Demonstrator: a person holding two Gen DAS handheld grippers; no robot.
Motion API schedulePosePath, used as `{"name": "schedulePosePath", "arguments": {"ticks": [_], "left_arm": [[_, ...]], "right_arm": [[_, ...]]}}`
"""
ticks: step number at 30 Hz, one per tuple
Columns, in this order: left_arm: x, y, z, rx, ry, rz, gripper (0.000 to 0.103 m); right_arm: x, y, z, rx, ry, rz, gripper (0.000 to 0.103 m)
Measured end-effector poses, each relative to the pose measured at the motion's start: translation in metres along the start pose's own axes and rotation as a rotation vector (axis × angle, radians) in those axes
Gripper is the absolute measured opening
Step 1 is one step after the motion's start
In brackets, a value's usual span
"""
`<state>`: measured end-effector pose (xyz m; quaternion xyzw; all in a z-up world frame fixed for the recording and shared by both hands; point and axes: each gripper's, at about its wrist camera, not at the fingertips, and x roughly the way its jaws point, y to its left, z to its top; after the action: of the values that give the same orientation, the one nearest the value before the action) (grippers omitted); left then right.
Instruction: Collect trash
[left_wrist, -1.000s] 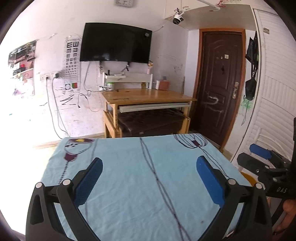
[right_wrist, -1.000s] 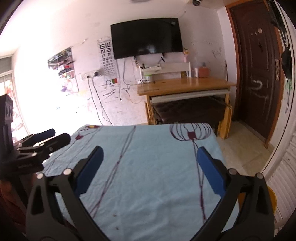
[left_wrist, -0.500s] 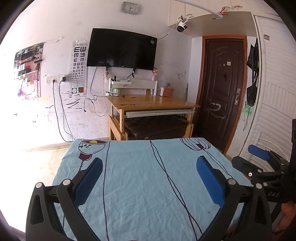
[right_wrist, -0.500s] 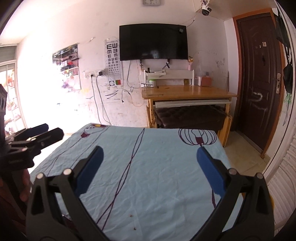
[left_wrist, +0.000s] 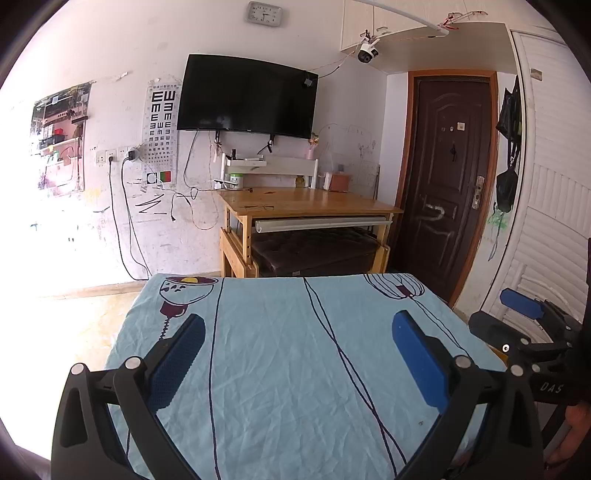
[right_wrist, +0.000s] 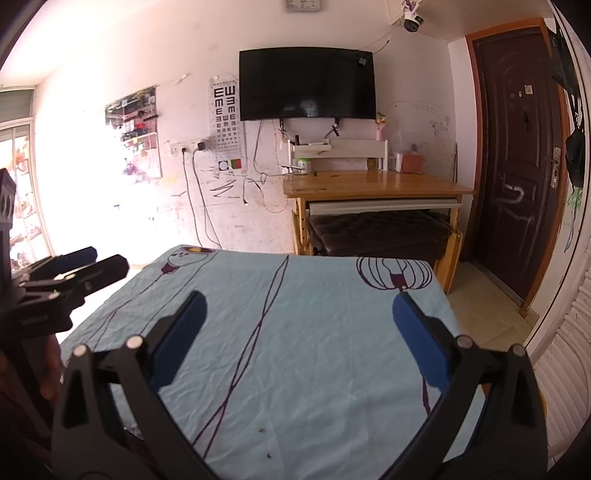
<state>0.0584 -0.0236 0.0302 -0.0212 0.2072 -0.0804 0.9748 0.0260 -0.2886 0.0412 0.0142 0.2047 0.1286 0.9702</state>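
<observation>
My left gripper (left_wrist: 297, 321) hangs open over a table covered with a light blue cloth (left_wrist: 280, 354), with nothing between its blue pads. Open and empty too, my right gripper (right_wrist: 299, 299) hovers above the same cloth (right_wrist: 325, 332). Each gripper shows at the edge of the other's view: the right gripper (left_wrist: 489, 310) at far right, the left gripper (right_wrist: 110, 258) at far left. A few tiny dark specks (right_wrist: 262, 430) lie on the cloth near the front edge. No larger piece of trash is visible.
A wooden desk (left_wrist: 306, 201) with a dark padded bench (left_wrist: 314, 249) under it stands against the far wall, below a black TV (left_wrist: 245, 98). A dark door (left_wrist: 447, 177) is at the right. Bare floor (right_wrist: 480, 302) lies right of the table.
Both views have tilted upward and drawn back: the wall clock now shows and the table's far edge sits lower in frame. Both grippers have stayed open and empty.
</observation>
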Motion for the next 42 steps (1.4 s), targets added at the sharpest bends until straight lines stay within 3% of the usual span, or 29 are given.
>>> {"name": "schedulePosePath", "arguments": {"ticks": [37, 42], "left_arm": [[0.0062, -0.0061, -0.0024, 0.024, 0.013, 0.022, 0.096], [0.0046, -0.0072, -0.004, 0.023, -0.012, 0.035, 0.096]], "right_arm": [[0.0017, 0.0023, -0.0017, -0.005, 0.003, 0.002, 0.097], [0.0016, 0.0026, -0.002, -0.007, 0.003, 0.001, 0.097]]}}
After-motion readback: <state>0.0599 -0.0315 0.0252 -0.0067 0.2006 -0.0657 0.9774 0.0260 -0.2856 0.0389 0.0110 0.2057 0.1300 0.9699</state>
